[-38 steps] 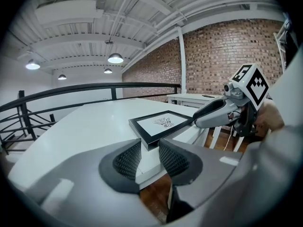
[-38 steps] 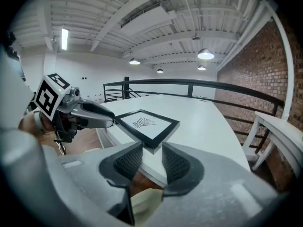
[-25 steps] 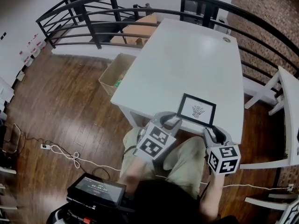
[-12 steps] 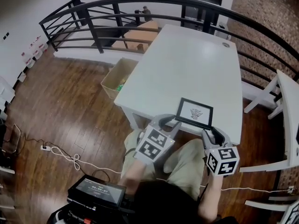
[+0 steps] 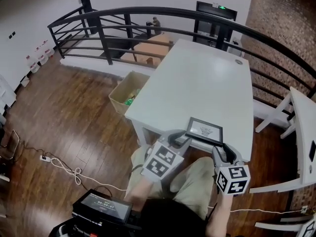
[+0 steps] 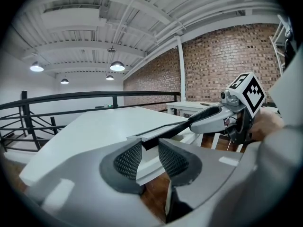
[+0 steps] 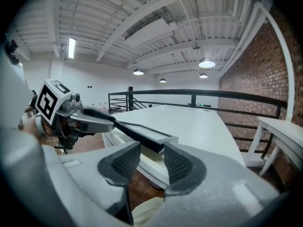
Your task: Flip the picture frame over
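Observation:
A black picture frame (image 5: 204, 130) with a white print sits at the near edge of the white table (image 5: 197, 73), its near edge lifted so it tilts. My left gripper (image 5: 180, 138) is shut on its near-left corner. The right gripper (image 5: 220, 149) has the near-right corner between its pads, still touching, while its jaws are opening. In the left gripper view the frame (image 6: 163, 129) runs edge-on from my left gripper (image 6: 147, 157) across to the right gripper (image 6: 222, 119). The right gripper view shows the frame (image 7: 142, 132) between my right gripper (image 7: 152, 161) and the left gripper (image 7: 85, 117).
An open cardboard box (image 5: 127, 90) stands on the wood floor left of the table. A black railing (image 5: 148, 26) curves behind it. A white chair (image 5: 296, 132) and a second white table stand at the right. A dark device (image 5: 101, 209) lies low at the left.
Both grippers have risen with the frame's near corners, so the frame's near edge has come up off the table and it tilts more steeply.

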A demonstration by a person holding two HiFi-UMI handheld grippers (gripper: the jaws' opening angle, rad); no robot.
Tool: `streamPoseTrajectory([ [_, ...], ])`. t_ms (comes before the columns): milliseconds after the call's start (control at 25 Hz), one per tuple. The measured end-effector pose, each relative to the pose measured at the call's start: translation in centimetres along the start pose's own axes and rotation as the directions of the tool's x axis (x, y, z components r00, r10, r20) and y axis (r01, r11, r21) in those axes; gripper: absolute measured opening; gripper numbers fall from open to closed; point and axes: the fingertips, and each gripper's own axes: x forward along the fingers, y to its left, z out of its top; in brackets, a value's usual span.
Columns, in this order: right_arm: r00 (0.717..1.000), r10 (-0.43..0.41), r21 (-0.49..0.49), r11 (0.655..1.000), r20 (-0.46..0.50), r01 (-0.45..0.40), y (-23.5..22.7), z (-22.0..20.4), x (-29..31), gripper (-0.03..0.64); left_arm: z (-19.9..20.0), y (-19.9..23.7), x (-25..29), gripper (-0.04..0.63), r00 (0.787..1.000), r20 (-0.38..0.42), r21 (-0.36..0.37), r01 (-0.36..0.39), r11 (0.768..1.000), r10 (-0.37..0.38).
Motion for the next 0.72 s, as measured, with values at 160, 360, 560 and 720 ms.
streamPoseTrajectory([
  [160,1.000,0.000,-0.018,1.000,0.011,0.000,0.5,0.6,-0.4,0.139,0.5,0.1,-0.7,0.114,1.000,0.018,-0.001,-0.007,1.000,0.007],
  [360,1.000,-0.002,-0.033,0.999,0.018,0.003,0.8,0.8,-0.8,0.144,0.8,-0.1,-1.1,0.115,0.999,0.032,0.000,-0.004,1.000,0.004],
  [560,0.999,-0.011,-0.059,0.998,0.048,0.014,0.5,2.6,-1.2,0.151,2.5,-0.1,-1.5,0.123,0.998,0.065,0.012,0.000,1.000,-0.001],
  [720,0.997,-0.013,-0.072,0.997,0.073,0.019,0.5,3.8,-1.5,0.152,3.6,0.0,-1.8,0.126,0.996,0.084,0.027,-0.002,1.000,0.000],
])
